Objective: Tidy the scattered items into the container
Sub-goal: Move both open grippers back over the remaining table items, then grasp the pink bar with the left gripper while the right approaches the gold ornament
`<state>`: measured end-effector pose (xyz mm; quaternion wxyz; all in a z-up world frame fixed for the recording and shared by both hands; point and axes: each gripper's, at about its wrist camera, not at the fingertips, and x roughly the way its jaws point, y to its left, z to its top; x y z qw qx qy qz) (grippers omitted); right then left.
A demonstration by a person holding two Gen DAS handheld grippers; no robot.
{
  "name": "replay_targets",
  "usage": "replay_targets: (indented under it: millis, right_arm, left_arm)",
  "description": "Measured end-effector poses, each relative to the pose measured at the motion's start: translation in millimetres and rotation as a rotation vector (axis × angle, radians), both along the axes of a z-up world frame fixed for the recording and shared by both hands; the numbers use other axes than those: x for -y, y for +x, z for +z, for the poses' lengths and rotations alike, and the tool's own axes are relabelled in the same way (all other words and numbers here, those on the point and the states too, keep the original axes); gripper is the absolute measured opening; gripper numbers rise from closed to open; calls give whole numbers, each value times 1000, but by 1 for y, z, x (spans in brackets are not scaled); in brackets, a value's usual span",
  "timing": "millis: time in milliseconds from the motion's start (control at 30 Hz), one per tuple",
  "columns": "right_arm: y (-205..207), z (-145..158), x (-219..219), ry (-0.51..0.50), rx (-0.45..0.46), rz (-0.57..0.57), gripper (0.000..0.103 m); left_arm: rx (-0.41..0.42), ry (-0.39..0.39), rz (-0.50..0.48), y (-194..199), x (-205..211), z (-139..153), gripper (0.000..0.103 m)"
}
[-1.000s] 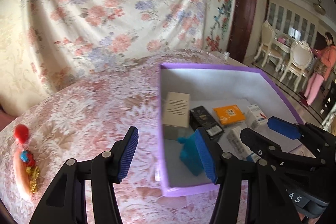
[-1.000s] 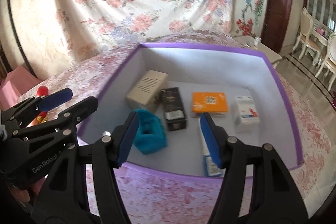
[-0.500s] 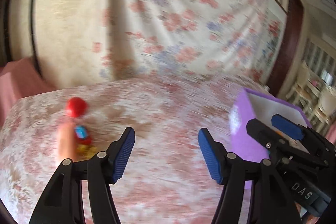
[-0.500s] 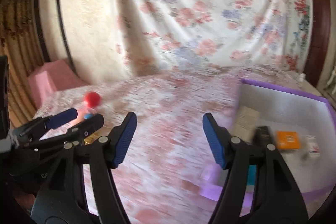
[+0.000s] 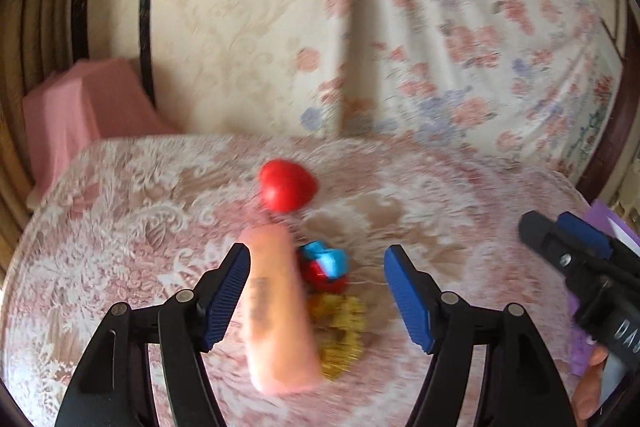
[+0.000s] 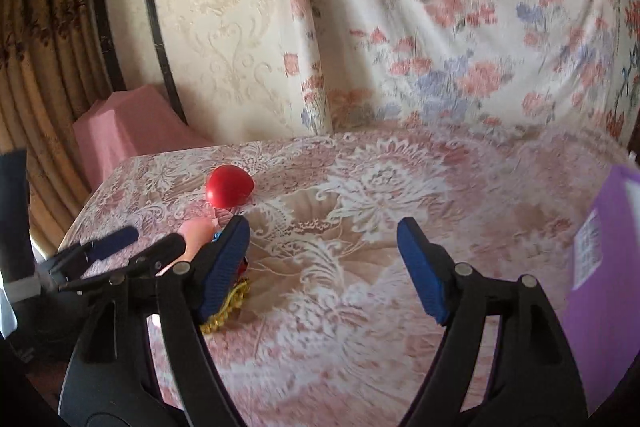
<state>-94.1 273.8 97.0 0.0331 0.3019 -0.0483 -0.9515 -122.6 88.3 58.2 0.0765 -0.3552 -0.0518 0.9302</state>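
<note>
1. Left wrist: left gripper (image 5: 316, 291) is hovering spread over the peach tube (image 5: 276, 311), blue-red toy (image 5: 326, 265) and gold trinket (image 5: 344, 339); red ball (image 5: 287, 190) is lying farther off on the bench (image 5: 120, 227).
2. Right wrist: right gripper (image 6: 324, 271) is hanging spread, holding nothing; purple container (image 6: 604, 267) is sitting at right.

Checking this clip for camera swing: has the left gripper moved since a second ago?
Yes. The left gripper has swung left, away from the purple box and over to the red ball.
</note>
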Motion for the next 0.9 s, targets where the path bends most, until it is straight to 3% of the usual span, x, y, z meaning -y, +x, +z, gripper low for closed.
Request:
replay_targets:
  millis: [200,700,900]
  right_arm:
    - [-30,-35,8,-33,80,4,78]
    - [-41,-59,15,-28,122,50,78]
    - [-40,-65,21,8,143,63,78]
  left_arm:
    - [135,31,43,-16,23,-36,70]
    - [190,-14,34,-20,16,-52,70]
    - [191,26,25,-18,21,-53,65]
